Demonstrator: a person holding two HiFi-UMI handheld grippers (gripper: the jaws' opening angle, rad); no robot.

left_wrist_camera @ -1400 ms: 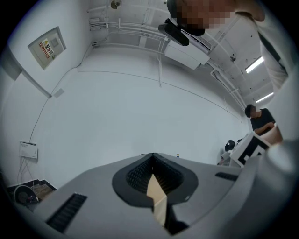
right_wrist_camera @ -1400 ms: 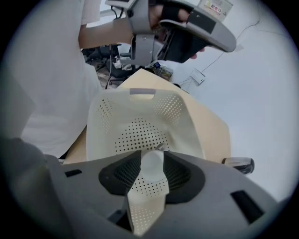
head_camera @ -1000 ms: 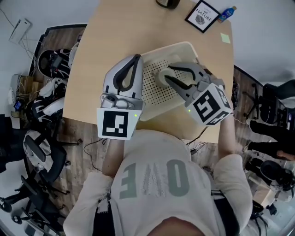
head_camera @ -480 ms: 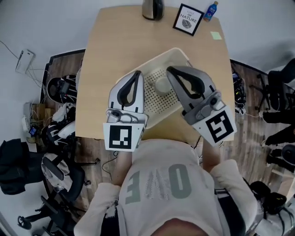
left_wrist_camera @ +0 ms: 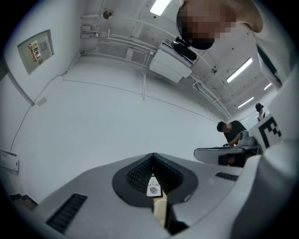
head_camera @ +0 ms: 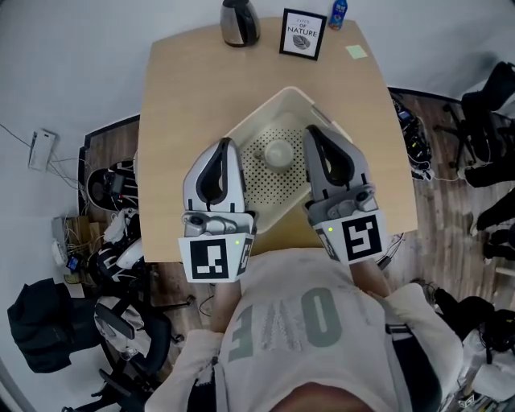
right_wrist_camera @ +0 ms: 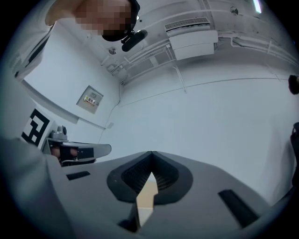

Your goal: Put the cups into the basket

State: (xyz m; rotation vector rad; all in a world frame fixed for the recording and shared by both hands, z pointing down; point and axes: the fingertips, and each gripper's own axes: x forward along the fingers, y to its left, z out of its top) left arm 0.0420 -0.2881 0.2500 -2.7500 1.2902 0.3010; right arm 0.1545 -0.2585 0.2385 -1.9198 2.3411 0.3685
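A cream cup [head_camera: 279, 153] sits upside down on the perforated floor of the cream basket [head_camera: 256, 111] in the middle of the table. My left gripper [head_camera: 224, 143] is shut and empty, held over the basket's left rim. Shut and empty as well, my right gripper [head_camera: 313, 129] hangs over the right rim, apart from the cup. In the left gripper view the jaws [left_wrist_camera: 153, 157] meet with only a thin slit between them. The right gripper view shows the same closed jaws [right_wrist_camera: 152, 155], both views tilted up at a white wall and ceiling.
At the table's far edge stand a metal kettle [head_camera: 238, 22], a framed picture [head_camera: 302, 34], a small blue bottle [head_camera: 339, 10] and a green sticky note [head_camera: 355, 51]. Office chairs and cables crowd the floor at the left [head_camera: 105, 241]. A person works in the background [left_wrist_camera: 232, 130].
My right gripper stood open around the cup in the basket, then shut without it and drew back and up. The cup stays in the basket. The left gripper barely moved.
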